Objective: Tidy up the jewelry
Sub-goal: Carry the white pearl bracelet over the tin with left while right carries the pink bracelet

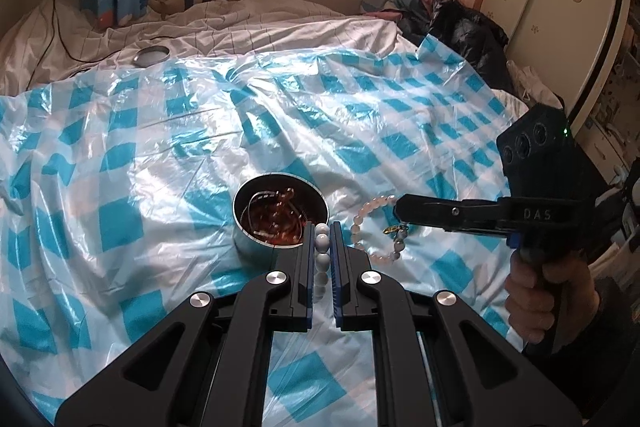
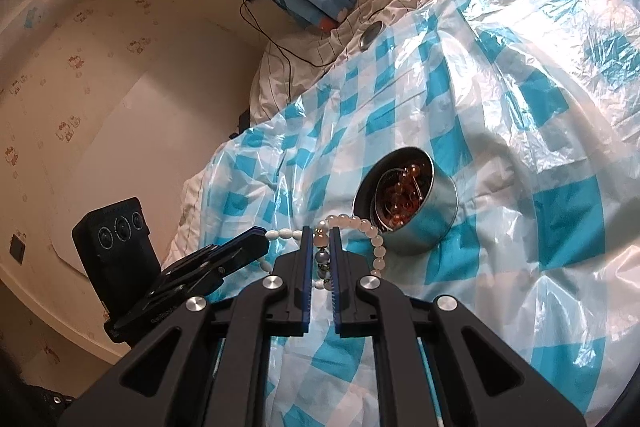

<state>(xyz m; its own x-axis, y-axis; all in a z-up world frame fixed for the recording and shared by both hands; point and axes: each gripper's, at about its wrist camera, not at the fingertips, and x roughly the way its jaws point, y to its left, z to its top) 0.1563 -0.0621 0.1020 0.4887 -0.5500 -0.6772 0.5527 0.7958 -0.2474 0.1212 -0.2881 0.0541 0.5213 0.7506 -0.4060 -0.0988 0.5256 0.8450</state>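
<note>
A round metal tin [image 1: 244, 239] [image 2: 432, 223] sits on the blue-checked plastic sheet and holds amber beads [image 1: 280, 223] [image 2: 400, 199] and other jewelry. My left gripper [image 1: 322, 227] is shut on a white bead bracelet [image 1: 322, 259], right beside the tin's near rim. In the right wrist view the left gripper [image 2: 260, 243] holds the white beads [image 2: 280, 235]. My right gripper [image 2: 321, 231] is shut on a pale pink bead bracelet [image 2: 360, 223] with a small charm, close to the tin. The left wrist view shows the right gripper [image 1: 400, 211] holding that pink bracelet [image 1: 372, 227].
The blue-checked plastic sheet [image 1: 160, 147] covers a bed with white bedding [image 1: 240, 23]. A round tin lid [image 1: 151, 56] [image 2: 370, 35] lies at the far edge of the sheet. A black cable [image 1: 56, 7] runs over the bedding. A black bag [image 1: 468, 35] lies at the far right.
</note>
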